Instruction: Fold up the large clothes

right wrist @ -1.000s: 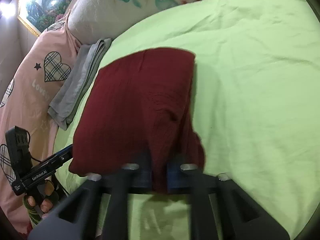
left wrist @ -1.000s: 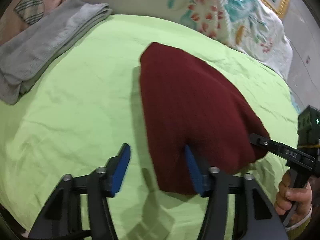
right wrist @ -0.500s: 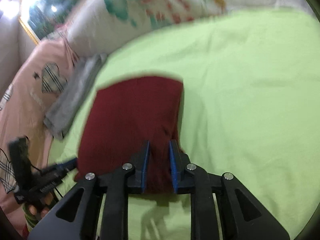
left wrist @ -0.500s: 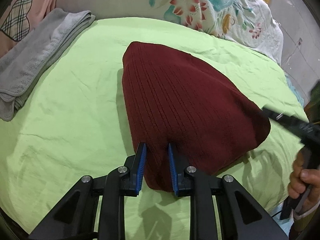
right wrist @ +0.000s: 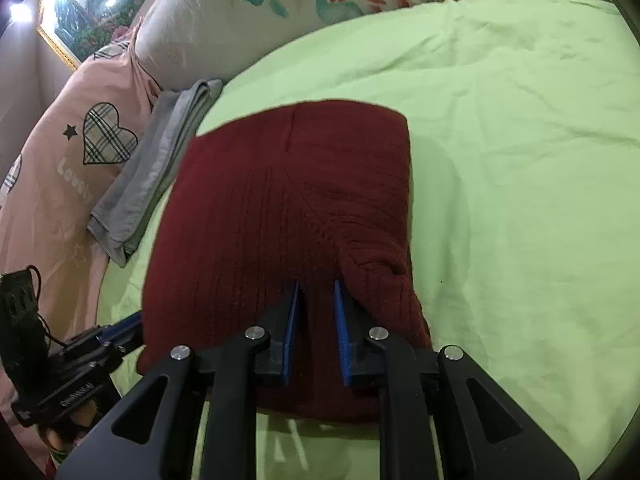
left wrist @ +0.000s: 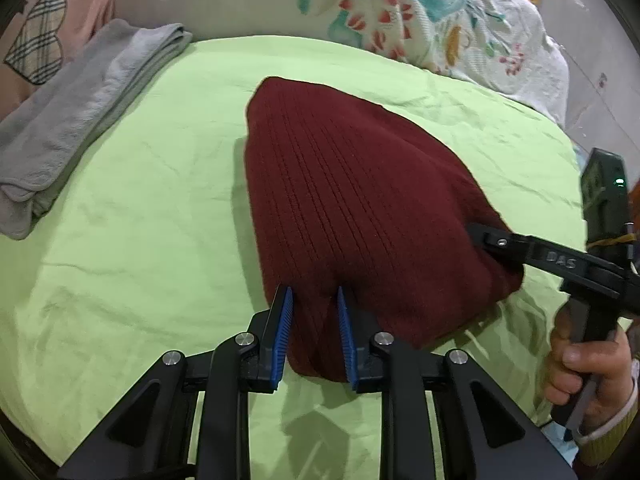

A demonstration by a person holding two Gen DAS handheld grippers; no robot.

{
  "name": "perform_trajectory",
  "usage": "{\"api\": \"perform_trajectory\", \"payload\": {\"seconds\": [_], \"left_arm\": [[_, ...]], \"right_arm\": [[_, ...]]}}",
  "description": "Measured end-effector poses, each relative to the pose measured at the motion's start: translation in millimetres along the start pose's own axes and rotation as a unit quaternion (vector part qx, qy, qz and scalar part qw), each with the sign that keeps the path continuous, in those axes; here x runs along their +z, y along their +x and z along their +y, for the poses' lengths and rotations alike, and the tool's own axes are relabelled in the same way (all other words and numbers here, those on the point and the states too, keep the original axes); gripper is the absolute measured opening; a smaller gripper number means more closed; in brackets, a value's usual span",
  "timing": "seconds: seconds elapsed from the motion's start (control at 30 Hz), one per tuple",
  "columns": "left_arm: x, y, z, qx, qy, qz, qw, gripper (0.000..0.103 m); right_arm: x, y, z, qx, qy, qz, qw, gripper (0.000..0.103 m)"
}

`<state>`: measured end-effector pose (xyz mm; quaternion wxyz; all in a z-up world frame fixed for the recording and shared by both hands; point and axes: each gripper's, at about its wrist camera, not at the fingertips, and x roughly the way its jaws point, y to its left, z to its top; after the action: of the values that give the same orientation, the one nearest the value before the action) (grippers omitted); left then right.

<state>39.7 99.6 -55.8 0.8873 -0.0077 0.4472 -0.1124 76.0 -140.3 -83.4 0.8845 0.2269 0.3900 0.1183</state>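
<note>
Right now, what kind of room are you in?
Most likely a bedroom. A green sheet covers what looks like a bed, flowery and heart-print bedding is bunched along its edge, and a framed picture hangs on the wall.

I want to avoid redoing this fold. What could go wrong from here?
1. Each hand-held gripper, left and right, pinches only a small bunch at the near edge of the folded dark red ribbed knit garment, so lifting may let the layers slide apart.
2. A forward fold could reach the nearby folded grey towel.
</note>
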Motion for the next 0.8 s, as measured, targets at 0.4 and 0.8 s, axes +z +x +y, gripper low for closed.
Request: {"api": "perform_trajectory", "payload": {"seconds": [0.4, 0.8], "left_arm": [[-11.6, -24.5, 8.7, 0.034, -0.032, -0.011, 0.9989, 0.058], [-46.6, -44.3, 0.3, 0.077, 0.010, -0.016, 0.9969, 0.080]], "right_arm": [[-16.4, -52.1, 30.1, 0.015, -0.042, -0.034, 0.998, 0.021], [-52.0, -77.4, 37.2, -0.020, -0.078, -0.032, 0.996, 0.048]]}}
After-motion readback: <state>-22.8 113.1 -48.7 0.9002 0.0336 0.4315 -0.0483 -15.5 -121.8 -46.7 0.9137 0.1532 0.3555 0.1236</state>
